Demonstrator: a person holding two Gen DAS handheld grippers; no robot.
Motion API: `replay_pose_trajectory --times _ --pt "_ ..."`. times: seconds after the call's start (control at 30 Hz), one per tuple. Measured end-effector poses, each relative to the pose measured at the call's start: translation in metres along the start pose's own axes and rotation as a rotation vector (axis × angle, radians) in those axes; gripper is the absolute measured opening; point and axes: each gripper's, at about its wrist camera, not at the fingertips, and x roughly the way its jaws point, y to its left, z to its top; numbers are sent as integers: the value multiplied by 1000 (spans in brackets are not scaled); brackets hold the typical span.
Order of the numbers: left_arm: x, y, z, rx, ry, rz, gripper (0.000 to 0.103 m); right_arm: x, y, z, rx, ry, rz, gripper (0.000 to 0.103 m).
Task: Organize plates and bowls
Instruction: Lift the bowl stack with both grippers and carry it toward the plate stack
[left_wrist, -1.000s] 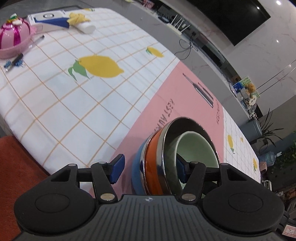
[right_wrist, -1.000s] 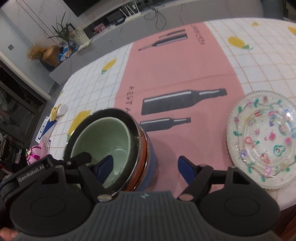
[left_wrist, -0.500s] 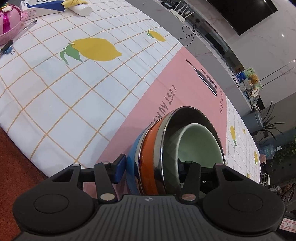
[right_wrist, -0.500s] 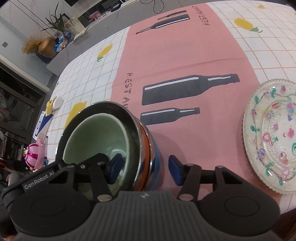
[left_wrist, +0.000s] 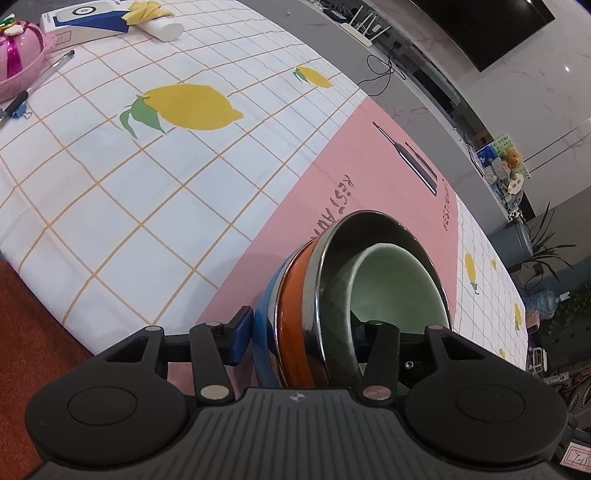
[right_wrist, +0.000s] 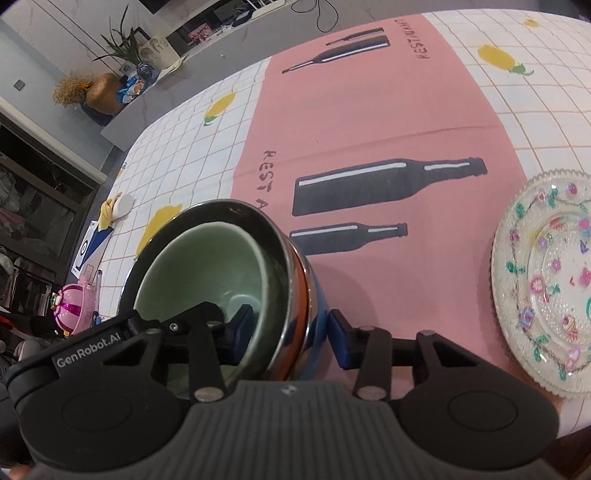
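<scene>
Right wrist view: bowl stack (right_wrist: 236, 291) sits on the pink runner (right_wrist: 369, 122) near the tabletop edge, green bowl (right_wrist: 207, 273) nested in steel, orange, blue. Bowls look consolidated; glass plate (right_wrist: 546, 314) lies apart to the right, not yet grouped. Right gripper (right_wrist: 288, 328) jaws have just been closing and now pinch the stack's rim wall, half-spread. Left gripper (left_wrist: 299, 336) likewise closing, clamped across the opposite rim; inner pad hidden.
</scene>
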Motion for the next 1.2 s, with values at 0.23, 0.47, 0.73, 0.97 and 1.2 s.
replay_pose_trajectory --times 0.23,0.47,0.73,0.97,1.2 --pt "-10 -6 -5 18 -21 20 54 -5 -2 -3 1 5 26 42" --pt "-32 -21 -7 49 -68 23 54 -24 0 -3 -11 -26 74 42" --pt "-39 -59 -19 113 -73 -6 54 -62 -22 1 2 -64 88 42" --pt "-33 -101 -38 182 -50 -53 54 -98 -56 5 49 -112 69 41" --pt "-15 -143 -53 247 -2 -103 54 -133 -97 7 104 -163 33 41"
